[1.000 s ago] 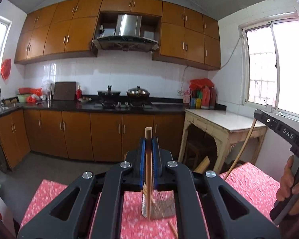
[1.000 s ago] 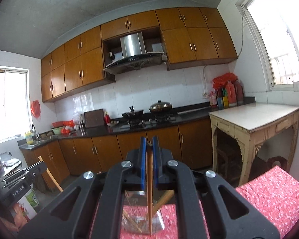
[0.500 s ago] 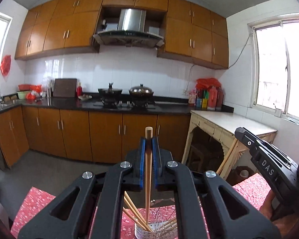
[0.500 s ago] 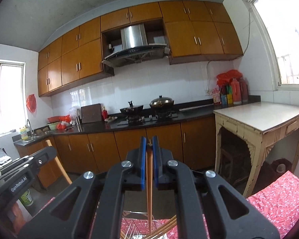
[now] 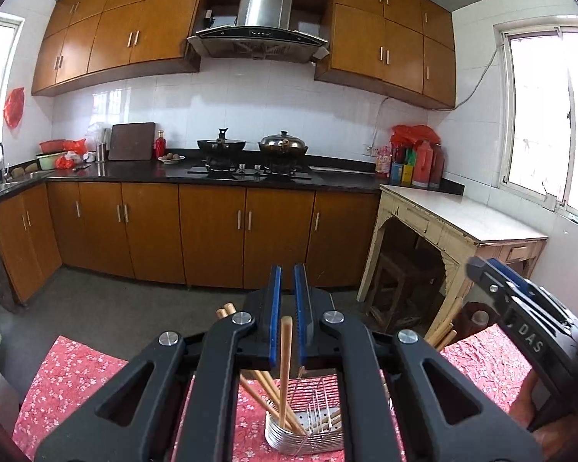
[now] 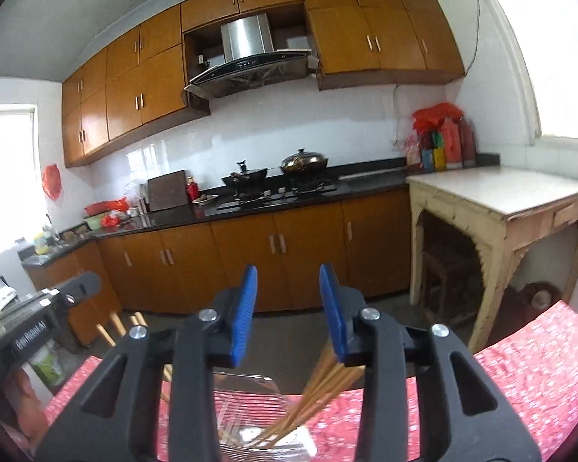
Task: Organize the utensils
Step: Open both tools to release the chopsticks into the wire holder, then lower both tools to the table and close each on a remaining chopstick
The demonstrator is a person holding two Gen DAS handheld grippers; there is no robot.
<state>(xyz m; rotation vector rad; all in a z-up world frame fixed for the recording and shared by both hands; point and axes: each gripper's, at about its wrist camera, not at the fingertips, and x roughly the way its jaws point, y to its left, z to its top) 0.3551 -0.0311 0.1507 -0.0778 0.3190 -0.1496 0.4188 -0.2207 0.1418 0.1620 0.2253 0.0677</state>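
While the left gripper (image 5: pixel 288 300) is nearly pressed together, a wooden chopstick (image 5: pixel 285 350) stands below its blue pads in a metal wire utensil basket (image 5: pixel 320 433) on the red floral tablecloth (image 5: pixel 73 377). The right gripper (image 6: pixel 288 308), empty, is spreading above the same basket. Behind stand brown wooden kitchen cabinets (image 5: pixel 212 231).

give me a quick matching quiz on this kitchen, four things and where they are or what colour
Things:
1 chopsticks
2 wok
3 board
4 cloth

Place or colour:
a on the stove
b red, flowered
c in the metal holder
d leaning on the wall

Pairs: 1-c, 2-a, 3-d, 4-b
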